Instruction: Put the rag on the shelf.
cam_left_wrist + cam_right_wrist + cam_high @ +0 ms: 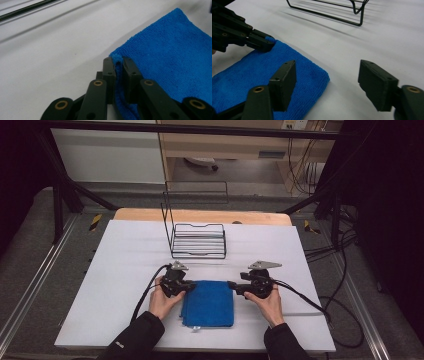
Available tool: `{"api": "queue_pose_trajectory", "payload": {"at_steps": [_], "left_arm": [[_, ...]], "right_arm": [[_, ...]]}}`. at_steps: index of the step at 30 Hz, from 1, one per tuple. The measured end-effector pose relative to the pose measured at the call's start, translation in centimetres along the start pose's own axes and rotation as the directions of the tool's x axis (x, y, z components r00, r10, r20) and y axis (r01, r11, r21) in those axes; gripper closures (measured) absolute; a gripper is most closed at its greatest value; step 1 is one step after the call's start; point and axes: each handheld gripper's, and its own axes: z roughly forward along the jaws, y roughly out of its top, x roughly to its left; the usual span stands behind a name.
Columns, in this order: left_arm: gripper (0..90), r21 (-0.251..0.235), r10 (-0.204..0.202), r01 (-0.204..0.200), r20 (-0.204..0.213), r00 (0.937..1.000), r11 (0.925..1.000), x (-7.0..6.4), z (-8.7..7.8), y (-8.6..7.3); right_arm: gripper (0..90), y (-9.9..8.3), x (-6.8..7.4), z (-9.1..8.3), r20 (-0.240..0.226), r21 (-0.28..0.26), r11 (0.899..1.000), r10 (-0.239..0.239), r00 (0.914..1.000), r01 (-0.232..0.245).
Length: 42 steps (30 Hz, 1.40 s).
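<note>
High view: folded blue microfibre cloth point(208, 303) flat on white table point(115, 270), near edge. Left gripper point(187, 286) clamped on far-left cloth corner; right gripper point(233, 285) spread wide over far-right corner. Black wire rack point(198, 240) beyond.

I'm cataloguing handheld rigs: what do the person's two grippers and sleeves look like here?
Both the left gripper and the right gripper are black, each with two flat block-shaped jaws on linkages with brass-coloured pivot rings. Each carries a grey three-cornered plate on top and trails a black cable. The person wears dark long sleeves; the left one bears a small white marking, too small to read.
</note>
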Motion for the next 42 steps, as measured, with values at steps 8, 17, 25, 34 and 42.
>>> {"api": "queue_pose_trajectory", "payload": {"at_steps": [8,17,25,34,42], "left_arm": [[81.4,-0.010,0.007,-0.007,-0.011,0.9999,0.9999,-0.2,0.0,-0.1],[81.3,-0.024,0.015,-0.015,-0.018,0.9997,0.9996,-0.3,0.1,-0.3],[81.4,-0.021,0.015,-0.015,-0.012,0.9998,0.9997,-0.2,0.0,-0.3],[83.7,-0.037,-0.010,0.010,-0.003,0.9999,0.9993,-0.1,-0.3,-0.3],[84.0,-0.090,-0.007,0.007,0.002,1.0000,0.9959,-0.3,-1.4,-0.1]], "right_arm": [[50.8,-0.5,0.2,1.7,0.007,0.065,0.998,0.004,1.0000,-0.005],[65.5,-1.0,0.5,2.1,0.000,0.085,0.996,0.011,0.9999,-0.010],[79.0,-1.1,0.6,2.2,-0.028,0.103,0.993,0.068,0.9973,-0.065],[85.2,-0.7,0.5,2.0,-0.054,0.107,0.990,0.102,0.9934,-0.096],[85.3,-0.4,0.8,0.7,-0.071,0.042,0.997,0.069,0.9951,-0.067]]}}
